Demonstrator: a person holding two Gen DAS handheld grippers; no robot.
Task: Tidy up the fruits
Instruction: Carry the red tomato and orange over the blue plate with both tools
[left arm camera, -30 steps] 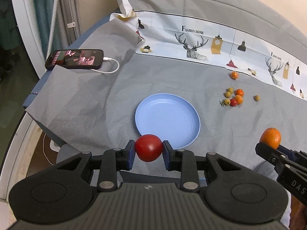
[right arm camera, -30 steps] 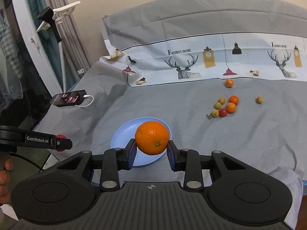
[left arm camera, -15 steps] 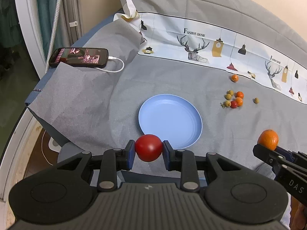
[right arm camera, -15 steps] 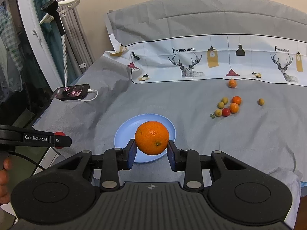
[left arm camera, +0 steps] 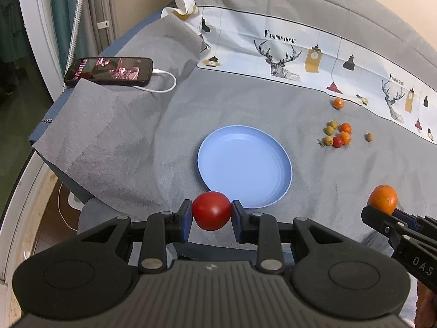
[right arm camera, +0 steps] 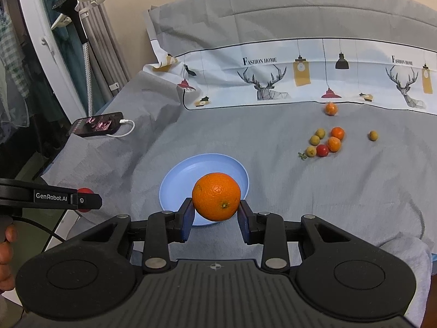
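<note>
Left hand-held gripper (left arm camera: 211, 220) clamps tomato (left arm camera: 211, 210); right (right arm camera: 215, 216) apparently grips orange (right arm camera: 216, 196)

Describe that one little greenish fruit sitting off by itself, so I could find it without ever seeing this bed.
Start at the blue plate in the middle of the grey bedspread, then look to the far right, toward the deer-print pillow strip. There a cluster of small fruits lies together. The lone greenish fruit sits further right, apart from the cluster and touching nothing.

Plate (left arm camera: 275, 147) mid-bed; phone (left arm camera: 109, 71) far left of it; small fruit cluster (left arm camera: 337, 134) right, beyond it.
</note>
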